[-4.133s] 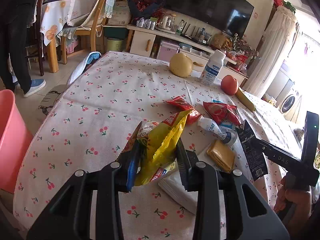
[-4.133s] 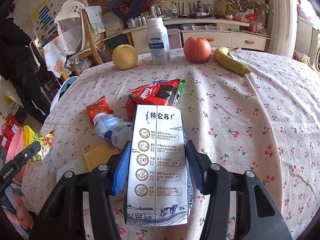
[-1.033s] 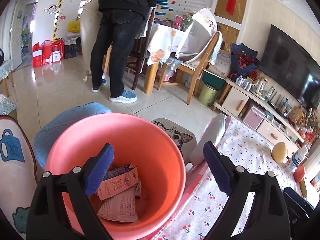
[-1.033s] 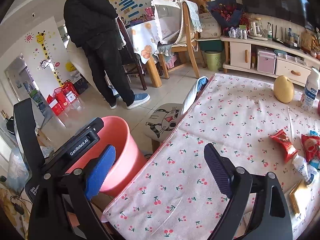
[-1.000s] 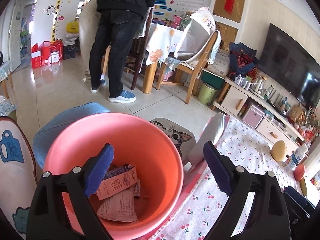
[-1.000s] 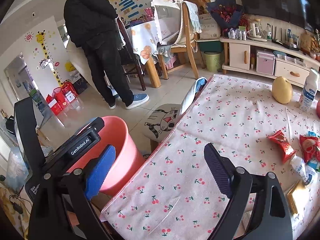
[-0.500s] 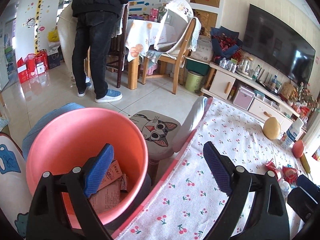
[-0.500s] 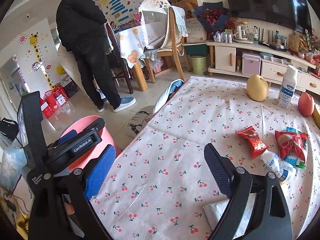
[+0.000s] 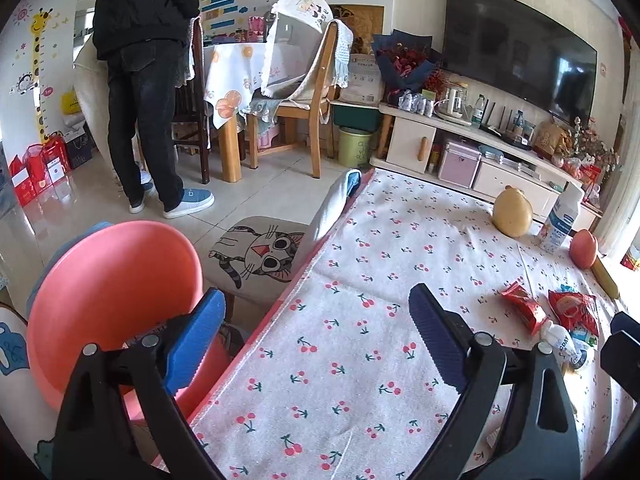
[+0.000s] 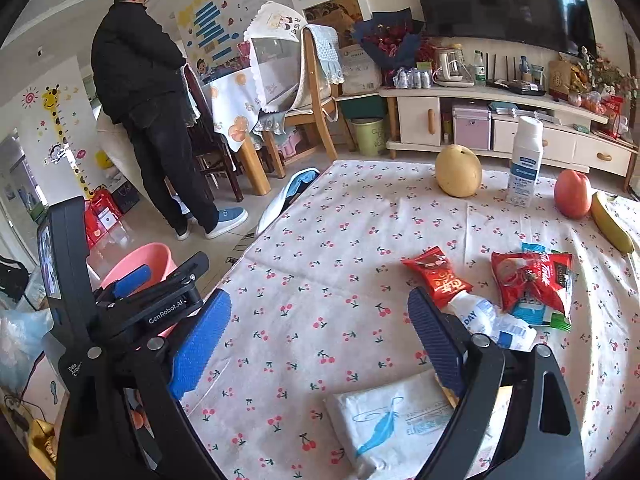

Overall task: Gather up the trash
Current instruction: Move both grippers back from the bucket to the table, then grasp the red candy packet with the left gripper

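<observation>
A: What are my two tongs doing?
B: I see the left gripper (image 9: 312,332) and right gripper (image 10: 320,332) both spread wide, pinching nothing.
A: And the trash?
B: Red snack wrappers (image 10: 436,280) and a crushed plastic bottle (image 10: 492,322) lie on the cherry-print table (image 10: 320,280); the pink bin (image 9: 108,304) stands beside the table's edge.

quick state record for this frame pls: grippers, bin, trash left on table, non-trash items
left hand-held gripper: open, empty
right hand-held gripper: open, empty
bin: round pink plastic bucket on the floor beside the table edge
trash on cherry-print tablecloth: small red snack packet, large red snack bag, lying clear plastic bottle, white tissue pack
non-trash: yellow pear, upright white bottle, red apple, banana
</observation>
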